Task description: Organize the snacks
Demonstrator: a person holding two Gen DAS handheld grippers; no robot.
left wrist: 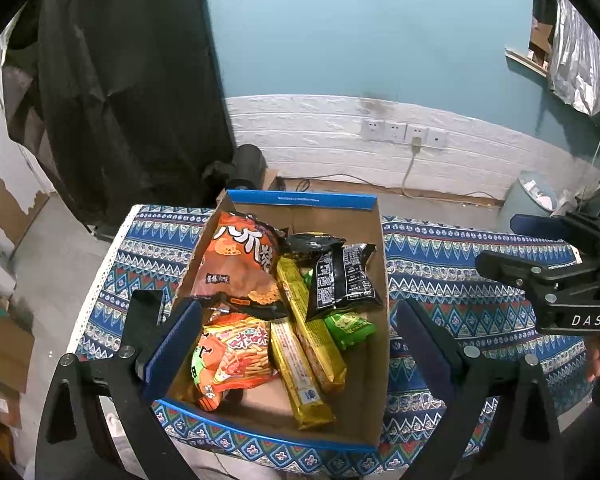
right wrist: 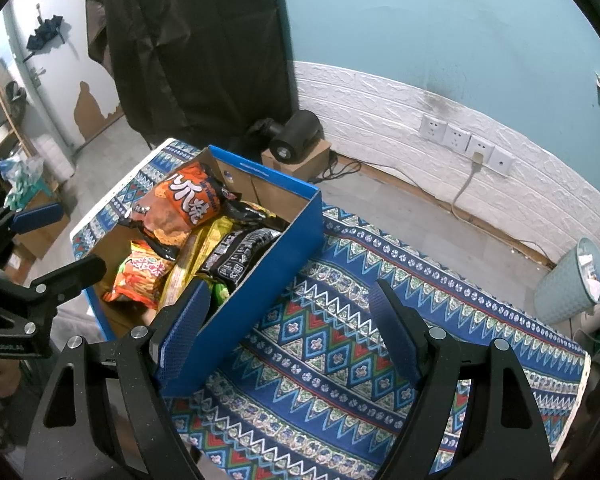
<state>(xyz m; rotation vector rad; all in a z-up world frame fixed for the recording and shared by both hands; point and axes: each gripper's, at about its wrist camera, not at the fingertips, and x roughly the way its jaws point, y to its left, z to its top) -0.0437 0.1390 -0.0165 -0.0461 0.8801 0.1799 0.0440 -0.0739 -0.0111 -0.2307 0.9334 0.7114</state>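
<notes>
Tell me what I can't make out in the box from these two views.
- Green packet: left wrist view, mostly under the black packet; right wrist view, behind the right gripper.
- Box floor under the snacks: covered in both.
- Gold bars: print too small.

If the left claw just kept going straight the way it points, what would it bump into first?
Probably the snack packets in the cardboard box: the left gripper, open, frames the long gold packet. Depth is hard to judge.
</notes>
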